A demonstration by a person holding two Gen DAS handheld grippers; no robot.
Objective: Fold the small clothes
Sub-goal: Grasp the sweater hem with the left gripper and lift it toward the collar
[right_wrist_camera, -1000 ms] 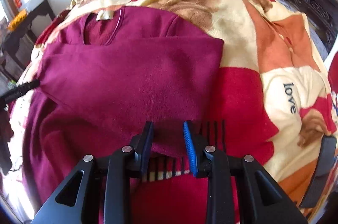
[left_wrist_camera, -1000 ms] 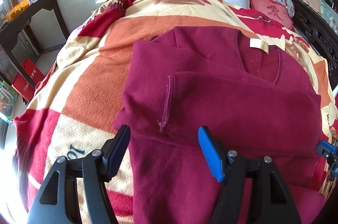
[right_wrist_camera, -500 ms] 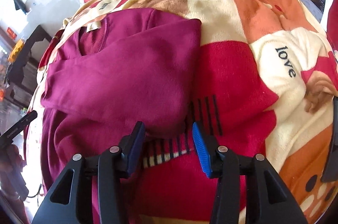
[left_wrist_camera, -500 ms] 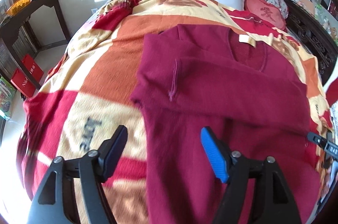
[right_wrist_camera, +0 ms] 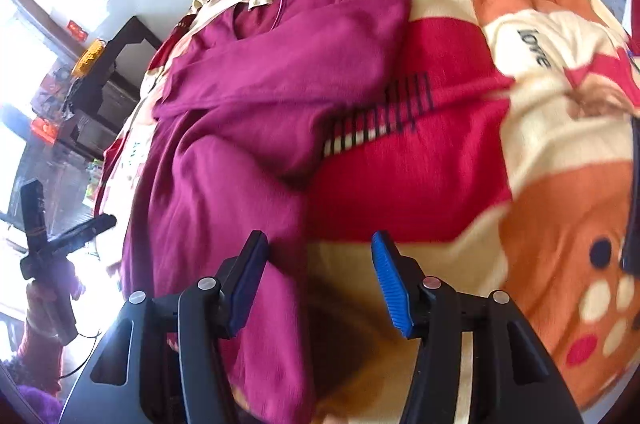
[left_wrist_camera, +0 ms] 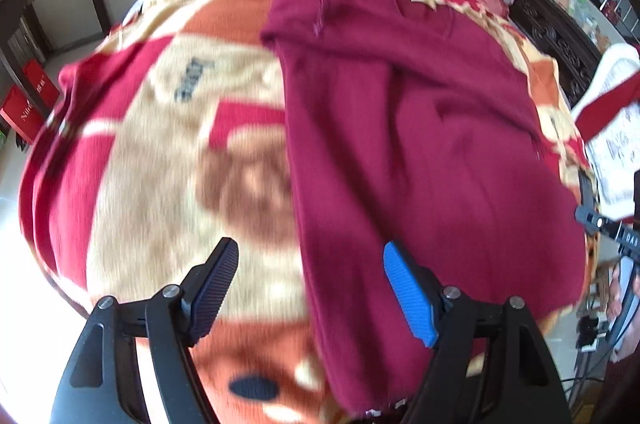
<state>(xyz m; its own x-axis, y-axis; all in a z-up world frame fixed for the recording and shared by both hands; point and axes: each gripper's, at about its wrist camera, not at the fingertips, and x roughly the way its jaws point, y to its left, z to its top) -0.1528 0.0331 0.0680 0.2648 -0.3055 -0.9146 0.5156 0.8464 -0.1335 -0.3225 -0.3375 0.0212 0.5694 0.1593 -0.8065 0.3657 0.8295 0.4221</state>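
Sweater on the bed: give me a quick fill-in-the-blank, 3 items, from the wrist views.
1. The sweater lies on a patterned ____ covering the bed.
2. The word printed on the blanket to the right of the sweater in the right wrist view is "____".
3. The pads of the left gripper hold ____ between them.

Missing words: blanket; love; nothing

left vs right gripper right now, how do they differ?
The left gripper stands wide open; the right gripper is narrower, its jaws opening. The left straddles the sweater's left edge, its blue finger over sweater, black one over the blanket. The right sits at the sweater's other edge, black finger over sweater, blue one over blanket. Shared: both point down at the bed, and neither holds anything.
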